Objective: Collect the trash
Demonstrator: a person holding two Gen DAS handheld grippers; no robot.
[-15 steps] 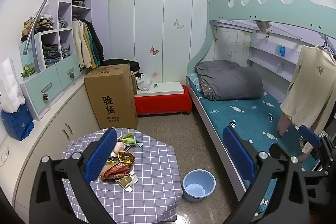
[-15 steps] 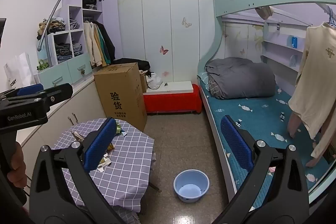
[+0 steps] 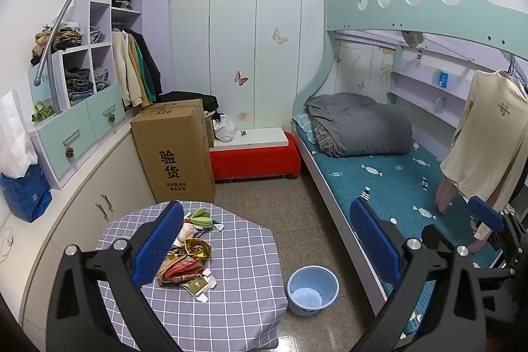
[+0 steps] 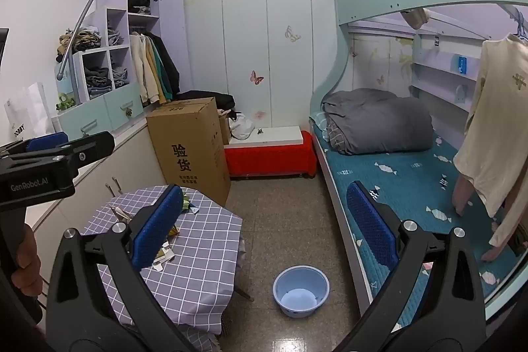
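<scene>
Right tongs [image 4: 264,240] nearer table [image 4: 198,253] (slightly).

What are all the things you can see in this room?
table: one, grey checked cloth, near left
wrappers: a pile, red, gold and white, on the table
green toy: one, far edge of the table
bucket: one, light blue, on the floor beside the table
cardboard box: one, brown, behind the table
bench: one, red, white top, by the back wall
bunk bed: one, mint frame, teal sheet, right
quilt: one, grey, on the bed
shirt: one, cream, hanging right
left gripper: blue fingers, open, empty
right gripper: blue fingers, open, empty
</scene>
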